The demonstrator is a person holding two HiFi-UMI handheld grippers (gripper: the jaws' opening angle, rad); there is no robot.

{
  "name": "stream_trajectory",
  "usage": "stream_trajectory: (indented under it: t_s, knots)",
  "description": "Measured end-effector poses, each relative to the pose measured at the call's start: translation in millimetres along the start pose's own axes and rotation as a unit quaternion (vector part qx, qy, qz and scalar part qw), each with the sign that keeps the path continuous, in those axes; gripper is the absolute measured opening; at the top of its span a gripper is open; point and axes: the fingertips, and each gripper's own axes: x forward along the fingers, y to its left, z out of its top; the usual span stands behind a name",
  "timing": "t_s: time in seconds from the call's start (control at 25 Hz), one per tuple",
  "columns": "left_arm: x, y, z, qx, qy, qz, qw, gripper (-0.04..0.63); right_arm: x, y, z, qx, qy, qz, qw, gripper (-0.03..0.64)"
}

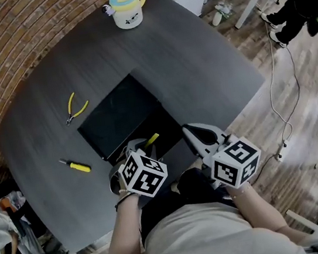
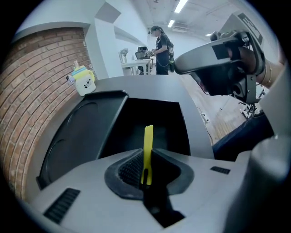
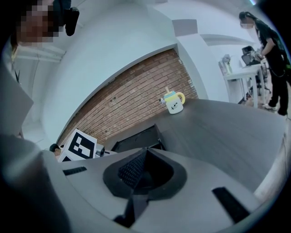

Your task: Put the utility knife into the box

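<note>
The dark bench (image 1: 196,58) carries the open black box (image 2: 159,123), its lid laid flat beside it. The left gripper (image 2: 146,168) hangs just over the opening, its fingers pinching the yellow utility knife (image 2: 148,143), which sticks out towards the cavity. The right gripper (image 3: 144,157) is off to the side, fingers pressed together on nothing. The pick-up looks done; lowering and release are left.

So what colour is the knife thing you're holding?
Yellow. The utility knife shows best in the left gripper view.
</note>
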Motion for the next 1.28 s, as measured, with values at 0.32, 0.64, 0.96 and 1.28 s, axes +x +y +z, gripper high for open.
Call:
stream_trajectory:
  t_s: [0.32,0.64,0.96,1.28]
  knots:
    - [8.5,-4.2,-6.9,0.000,0.019,-0.017,0.9997,0.067,2.8,-1.1,0.6,0.003,0.004,-0.001,1.000,-0.003]
    - [13.1,-4.4,-13.3,0.007,0.031,-0.022,0.9993,0.067,4.3,1.8,-0.5,0.000,0.000,-0.001,1.000,-0.002]
    - [6.1,-2.7,-3.8,-0.012,0.004,-0.030,0.9995,0.067,1.6,1.6,3.5,-0.005,0.000,-0.004,1.000,-0.002]
    - [-30.4,3.8,27.7,-0.092,-0.091,-0.037,0.9909,0.067,2.1,7.9,10.4,-0.019,-0.001,0.019,1.000,0.002]
